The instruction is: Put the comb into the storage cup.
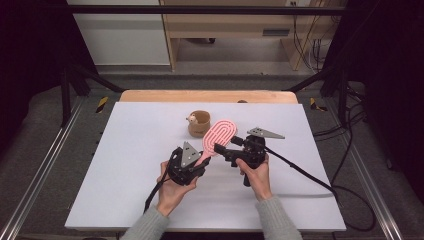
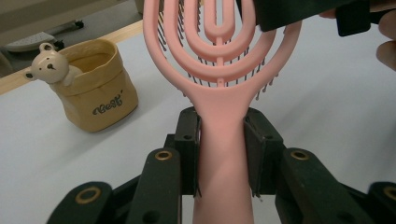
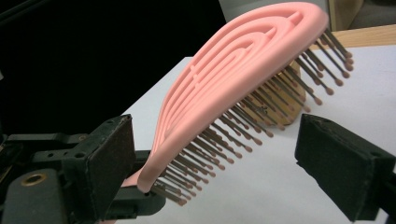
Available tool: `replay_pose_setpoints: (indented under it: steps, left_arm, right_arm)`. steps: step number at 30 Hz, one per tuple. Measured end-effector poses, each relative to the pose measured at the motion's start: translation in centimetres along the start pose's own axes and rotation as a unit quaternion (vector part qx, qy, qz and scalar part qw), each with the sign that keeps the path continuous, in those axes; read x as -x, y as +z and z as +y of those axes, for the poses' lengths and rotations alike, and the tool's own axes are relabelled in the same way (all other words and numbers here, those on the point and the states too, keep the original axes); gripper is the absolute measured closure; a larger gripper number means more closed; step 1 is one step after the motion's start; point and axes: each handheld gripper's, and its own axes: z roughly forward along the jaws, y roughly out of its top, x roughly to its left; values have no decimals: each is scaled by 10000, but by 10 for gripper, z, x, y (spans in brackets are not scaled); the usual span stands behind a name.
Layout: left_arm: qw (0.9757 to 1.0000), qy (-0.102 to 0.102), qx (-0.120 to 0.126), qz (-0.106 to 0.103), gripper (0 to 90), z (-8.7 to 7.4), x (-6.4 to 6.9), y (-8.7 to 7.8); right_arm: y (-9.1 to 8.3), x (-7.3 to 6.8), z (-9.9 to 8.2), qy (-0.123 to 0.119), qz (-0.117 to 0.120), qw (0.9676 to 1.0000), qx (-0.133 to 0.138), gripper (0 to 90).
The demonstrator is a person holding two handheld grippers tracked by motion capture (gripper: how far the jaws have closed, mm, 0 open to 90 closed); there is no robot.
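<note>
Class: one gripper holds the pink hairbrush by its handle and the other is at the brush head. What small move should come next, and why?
Probably close the right gripper onto the hairbrush head. The left gripper already clamps the handle, while the right pads stand apart on either side of the head without pressing it.

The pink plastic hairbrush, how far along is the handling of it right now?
Done: the pink plastic hairbrush is off the white table, its handle clamped by the left gripper. In hand: the right gripper straddles the brush head, pads not pressing. Left: probably a handover, perhaps towards the tan bear-trimmed pouch.
</note>
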Motion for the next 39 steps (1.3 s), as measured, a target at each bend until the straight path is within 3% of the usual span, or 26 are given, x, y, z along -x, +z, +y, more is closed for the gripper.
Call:
replay_pose_setpoints:
  steps: [21, 27, 39]
  left_arm:
    - [9999, 52, 62, -80, 692, -2, 11, 3]
    - [9999, 61, 112, -40, 692, -3, 13, 4]
    - [9996, 94, 251, 72, 691, -5, 16, 4]
  right_arm:
    - [4, 2, 0, 169, 4, 9998, -122, 344]
    - [4, 2, 1, 253, 86, 9996, -117, 428]
    - [2, 2, 3, 522, 217, 9983, -162, 499]
